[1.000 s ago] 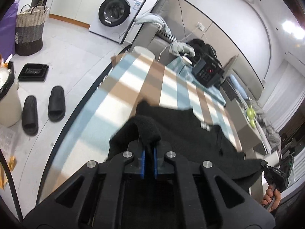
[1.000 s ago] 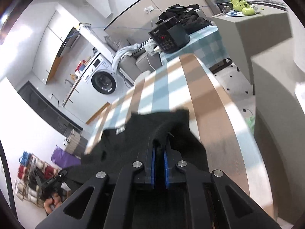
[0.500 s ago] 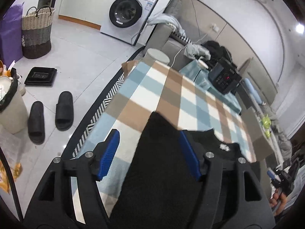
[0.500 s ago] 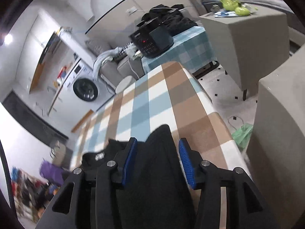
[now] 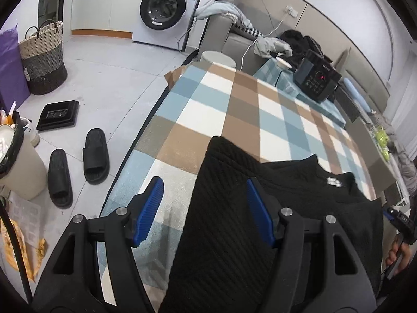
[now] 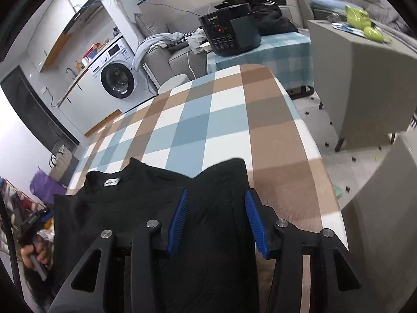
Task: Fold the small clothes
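Both grippers, left gripper (image 5: 204, 208) and right gripper (image 6: 215, 219), have just opened wide over the black garment (image 5: 260, 208) lying ahead and beneath them on the checked table (image 5: 234, 104), seemingly untouched by the pads, so withdrawing low could snag and undo the fold.

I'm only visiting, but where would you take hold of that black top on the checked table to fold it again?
I would probably grip the black top at its two sleeve ends, which lie flat pointing up the checked table, one ahead of each open gripper, left and right. Come from the near edge, low along each sleeve; the thin free ends look easy to pinch.
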The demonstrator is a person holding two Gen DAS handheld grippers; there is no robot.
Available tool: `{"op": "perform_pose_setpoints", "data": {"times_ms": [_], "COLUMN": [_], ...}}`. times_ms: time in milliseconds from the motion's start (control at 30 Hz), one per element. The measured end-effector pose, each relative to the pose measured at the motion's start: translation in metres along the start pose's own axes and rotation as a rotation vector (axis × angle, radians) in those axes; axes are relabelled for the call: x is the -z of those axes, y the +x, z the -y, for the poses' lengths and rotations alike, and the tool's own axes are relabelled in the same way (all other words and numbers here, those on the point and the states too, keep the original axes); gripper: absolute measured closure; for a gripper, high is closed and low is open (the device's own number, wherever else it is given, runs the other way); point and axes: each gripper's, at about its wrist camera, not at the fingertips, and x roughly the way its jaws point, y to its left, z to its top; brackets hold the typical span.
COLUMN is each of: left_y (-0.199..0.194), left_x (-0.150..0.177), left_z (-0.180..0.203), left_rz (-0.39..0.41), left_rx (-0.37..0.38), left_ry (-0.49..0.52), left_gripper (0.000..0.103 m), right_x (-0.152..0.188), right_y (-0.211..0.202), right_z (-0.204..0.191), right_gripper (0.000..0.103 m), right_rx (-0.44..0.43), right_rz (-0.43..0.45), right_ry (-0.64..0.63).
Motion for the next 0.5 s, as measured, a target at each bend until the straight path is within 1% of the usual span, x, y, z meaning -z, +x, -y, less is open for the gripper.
{"op": "perform_pose_setpoints", "data": {"times_ms": [67,133,167,200,233,267,367,400,433,467,500], "left_y": [0.004,0.007,0.008,0.009,0.010,0.010,0.011,0.011,0.011,0.011,0.012], "left_x": [0.002,0.002,0.003,0.003,0.002,0.002,-0.002,-0.005,-0.006,-0.007,-0.009], "left_z": [-0.001,-0.001,-0.001,0.000,0.001,0.002,0.006,0.009,0.011,0.014,0.016], "left_rz": [-0.008,-0.010,-0.010,-0.008,-0.006,-0.004,0.002,0.013,0.019,0.023,0.025], "left_rx": [-0.012,-0.016,-0.016,-0.018,-0.017,-0.014,-0.006,0.000,0.003,0.005,0.008], "left_ry": [0.009,0.024,0.032,0.041,0.045,0.047,0.055,0.065,0.073,0.081,0.090], "left_gripper": [0.040,0.040,0.041,0.041,0.041,0.041,0.042,0.042,0.042,0.045,0.049], "right_x": [-0.003,-0.004,-0.004,-0.005,-0.005,-0.004,-0.001,-0.001,-0.001,-0.001,-0.001], "right_y": [0.007,0.011,0.010,0.008,0.003,-0.002,-0.024,-0.031,-0.033,-0.033,-0.032], "right_z": [0.001,0.005,0.007,0.007,0.008,0.008,0.004,0.005,0.006,0.008,0.009], "right_gripper": [0.056,0.070,0.083,0.091,0.096,0.098,0.098,0.098,0.098,0.098,0.098], "right_rx": [0.031,0.029,0.026,0.026,0.002,-0.033,-0.112,-0.127,-0.108,-0.094,-0.092], "right_rz": [-0.016,-0.012,0.002,0.014,0.035,0.055,0.135,0.157,0.164,0.163,0.156], "right_ry": [-0.012,-0.005,-0.001,0.000,-0.003,-0.008,-0.029,-0.027,-0.025,-0.024,-0.019]}}
